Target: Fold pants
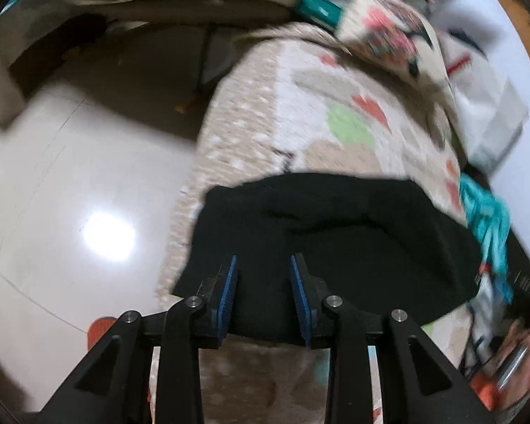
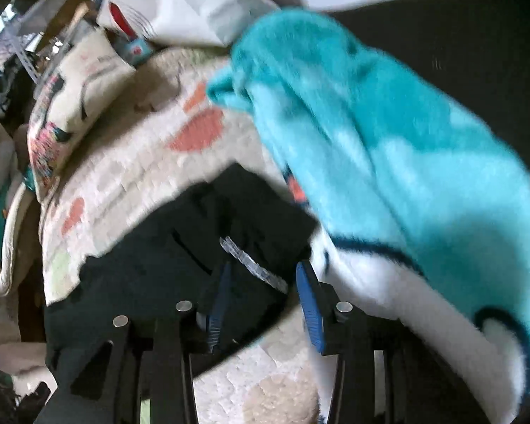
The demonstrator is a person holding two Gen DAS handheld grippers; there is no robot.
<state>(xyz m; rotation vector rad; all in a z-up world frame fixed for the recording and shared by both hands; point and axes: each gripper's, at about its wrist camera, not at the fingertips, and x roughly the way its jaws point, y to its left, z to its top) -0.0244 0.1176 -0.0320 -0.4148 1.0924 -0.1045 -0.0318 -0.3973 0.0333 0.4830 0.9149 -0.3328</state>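
Glossy pale floor tiles (image 1: 70,176) fill the left of the left wrist view, with a bright lamp reflection on them. To the right of the floor we see a cream blanket (image 1: 300,113) printed with coral hearts and a green patch, spread over a raised surface. A patterned cushion (image 1: 385,31) lies at its far end, and a white bag (image 1: 487,120) sits beyond that at the right edge.

We locate the black pants (image 1: 335,240) on the blanket's near part, lying as a compact dark bundle. The left gripper (image 1: 263,268) hovers over the near edge of the pants. We see its blue-padded jaws standing partly open with a clear gap, pads apart from each other; black cloth shows behind the gap, but we see no fabric pinched.

In the right wrist view, the cushion (image 2: 67,116) lies at far left on the blanket (image 2: 152,173). The pants (image 2: 152,265) run across the lower middle, with a clear plastic strip (image 2: 254,265) lying on them. The right gripper (image 2: 263,275) sits above that strip, jaws partly open; the strip lies between the pads, yet we cannot tell whether either pad touches it or the cloth. To the right, a turquoise and white fleece blanket (image 2: 406,148) drapes just beside the pants.
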